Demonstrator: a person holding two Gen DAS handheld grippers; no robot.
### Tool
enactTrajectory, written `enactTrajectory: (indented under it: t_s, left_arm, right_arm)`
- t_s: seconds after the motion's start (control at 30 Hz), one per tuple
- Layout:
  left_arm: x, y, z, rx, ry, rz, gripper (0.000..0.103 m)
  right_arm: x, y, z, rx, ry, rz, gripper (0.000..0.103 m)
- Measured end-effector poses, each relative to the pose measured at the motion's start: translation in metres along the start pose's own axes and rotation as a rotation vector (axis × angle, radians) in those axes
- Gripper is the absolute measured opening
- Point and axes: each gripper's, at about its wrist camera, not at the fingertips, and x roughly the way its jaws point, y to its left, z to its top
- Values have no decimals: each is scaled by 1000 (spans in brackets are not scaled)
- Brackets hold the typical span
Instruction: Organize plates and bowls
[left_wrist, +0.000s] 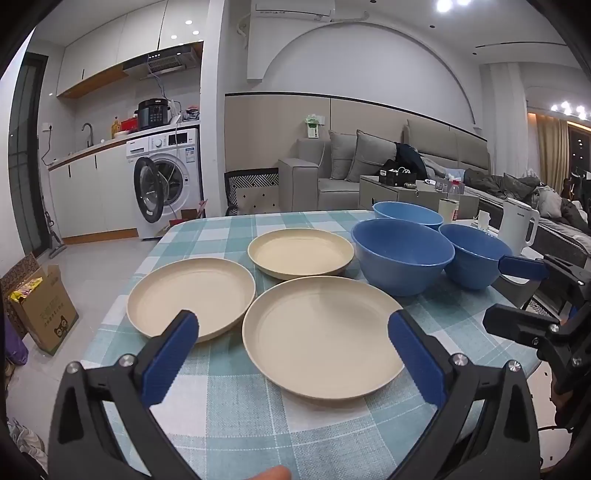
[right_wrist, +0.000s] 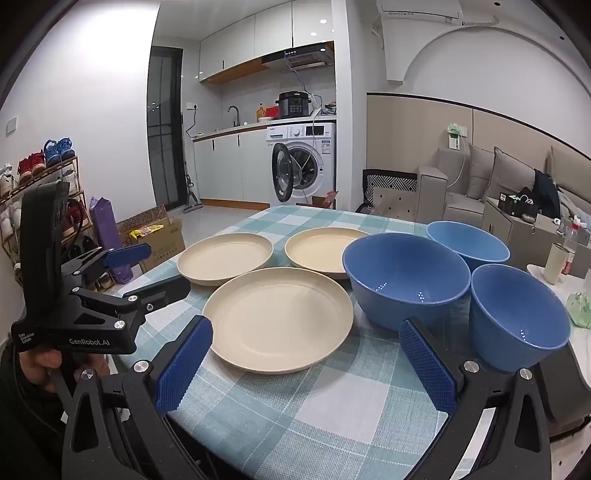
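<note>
Three cream plates lie apart on the checked tablecloth: a near plate (left_wrist: 320, 341) (right_wrist: 279, 319), a left plate (left_wrist: 191, 297) (right_wrist: 225, 263) and a far plate (left_wrist: 300, 253) (right_wrist: 322, 250). Three blue bowls stand to their right: a big middle bowl (left_wrist: 402, 254) (right_wrist: 404, 278), a far bowl (left_wrist: 408, 215) (right_wrist: 467, 243) and a right bowl (left_wrist: 471, 254) (right_wrist: 519, 317). My left gripper (left_wrist: 293, 354) is open and empty, above the near plate's front edge. My right gripper (right_wrist: 306, 363) is open and empty, above the table's front, between the near plate and the bowls.
The table (left_wrist: 229, 413) has a green-and-white checked cloth. A white kettle (left_wrist: 517, 227) stands off its right side. A cardboard box (left_wrist: 40, 306) sits on the floor at left. A washing machine (left_wrist: 166, 181) with its door open and a sofa (left_wrist: 354, 166) are behind.
</note>
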Motion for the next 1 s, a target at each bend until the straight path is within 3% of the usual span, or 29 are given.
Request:
enactTrajectory:
  t_s: [0.4,0.47,1.0]
  left_arm:
    - [3,2,-4,-6,10,-9,103]
    - [3,2,-5,-1,8,-7,103]
    - [4,3,-2,-12,15,-5,103]
  right_arm:
    - [-20,-5,-8,13,-9,-6,103]
    - [0,-5,-3,7,18,-4,103]
    - [-2,-4,-1,6,16,-8,103]
